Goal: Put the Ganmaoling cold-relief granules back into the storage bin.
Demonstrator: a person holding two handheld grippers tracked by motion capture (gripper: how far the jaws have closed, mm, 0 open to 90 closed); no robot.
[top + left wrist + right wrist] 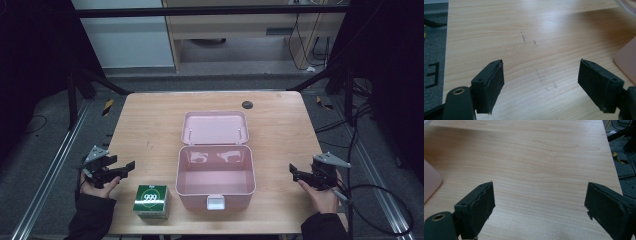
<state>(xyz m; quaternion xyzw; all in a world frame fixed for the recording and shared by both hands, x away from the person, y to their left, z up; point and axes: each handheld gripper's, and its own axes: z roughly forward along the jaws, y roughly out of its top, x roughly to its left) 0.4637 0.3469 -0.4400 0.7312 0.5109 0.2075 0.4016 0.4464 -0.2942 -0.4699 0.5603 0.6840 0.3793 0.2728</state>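
A pink box (215, 175) stands open in the middle of the wooden table (150, 125), its lid (214, 127) laid back flat behind it; the inside looks bare. A green and white carton marked 999 (152, 201) sits to the box's front left. My left gripper (122, 168) hovers at the table's left edge, just above the carton, open with nothing between its jaws (541, 82). My right gripper (296, 173) is at the right edge, pointing toward the box, open and holding nothing (539, 207). The box's corner shows at the edge of each gripper view (627, 62) (430, 182).
A small dark round disc (247, 104) lies near the table's far edge. Metal rails (55, 165) run along both sides of the table, and cables (380, 200) trail on the floor at the right. A cabinet (240, 30) stands beyond the table.
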